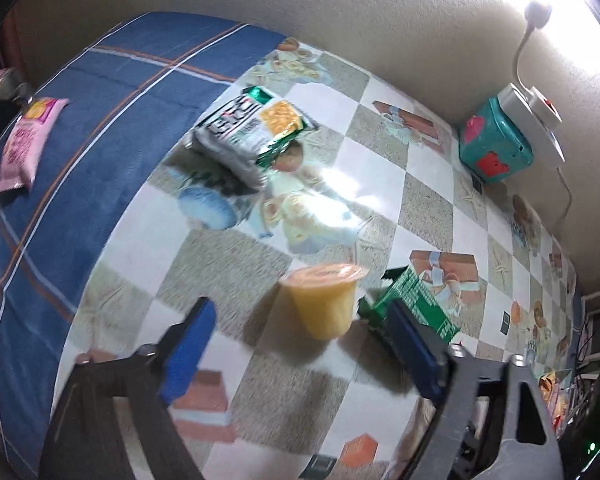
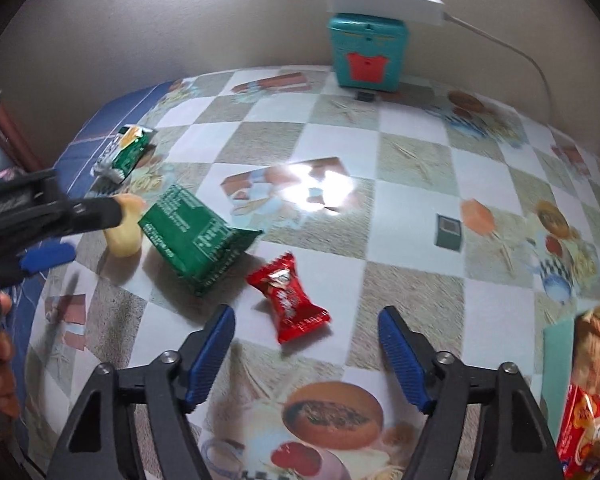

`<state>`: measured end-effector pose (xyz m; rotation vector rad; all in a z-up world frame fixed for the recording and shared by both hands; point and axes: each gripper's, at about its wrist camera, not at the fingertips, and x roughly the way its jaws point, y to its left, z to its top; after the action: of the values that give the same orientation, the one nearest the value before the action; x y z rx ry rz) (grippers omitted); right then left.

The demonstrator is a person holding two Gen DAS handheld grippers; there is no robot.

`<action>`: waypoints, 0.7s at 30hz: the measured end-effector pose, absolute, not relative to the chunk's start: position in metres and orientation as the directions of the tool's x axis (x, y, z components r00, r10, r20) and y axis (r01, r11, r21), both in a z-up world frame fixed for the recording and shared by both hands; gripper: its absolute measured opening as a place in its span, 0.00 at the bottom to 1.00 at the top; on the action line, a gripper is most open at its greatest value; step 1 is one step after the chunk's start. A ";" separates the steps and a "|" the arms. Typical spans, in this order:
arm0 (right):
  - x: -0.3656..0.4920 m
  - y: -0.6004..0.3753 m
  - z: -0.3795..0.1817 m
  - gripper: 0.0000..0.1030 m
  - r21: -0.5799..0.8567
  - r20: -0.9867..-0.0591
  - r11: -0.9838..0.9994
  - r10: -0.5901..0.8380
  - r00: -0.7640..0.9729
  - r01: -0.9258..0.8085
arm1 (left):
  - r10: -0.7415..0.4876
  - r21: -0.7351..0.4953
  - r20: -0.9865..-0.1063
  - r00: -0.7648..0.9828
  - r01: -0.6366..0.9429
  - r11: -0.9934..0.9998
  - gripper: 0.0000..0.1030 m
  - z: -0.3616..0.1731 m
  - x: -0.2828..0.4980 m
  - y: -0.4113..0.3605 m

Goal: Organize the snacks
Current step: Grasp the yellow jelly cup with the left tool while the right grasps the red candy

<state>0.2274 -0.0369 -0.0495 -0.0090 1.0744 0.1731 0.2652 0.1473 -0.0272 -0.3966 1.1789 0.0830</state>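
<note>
Approaching the jelly cup (image 1: 326,300) with the left gripper (image 1: 300,340), fingers spread and holding nothing.

The cup stands upright on the table (image 1: 380,184) just ahead of the tips, beside a green packet (image 1: 416,300). Judged light, smooth and easily tipped; pinch mid-wall, below the lid rim. The right gripper (image 2: 306,344), likewise released, hovers low over a red candy (image 2: 288,298): soft crinkly wrapper, best pinched across the body.
</note>
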 end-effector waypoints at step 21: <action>0.229 -0.042 -0.049 0.20 0.084 -0.865 0.984 0.151 0.479 -0.158 | -0.128 -0.272 -0.909 0.396 -0.332 0.903 0.41 -0.040 0.264 0.147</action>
<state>0.2289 -0.0415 -0.0492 -0.0075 1.0549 0.1886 0.2644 0.1470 -0.0403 -0.4510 1.1672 0.1347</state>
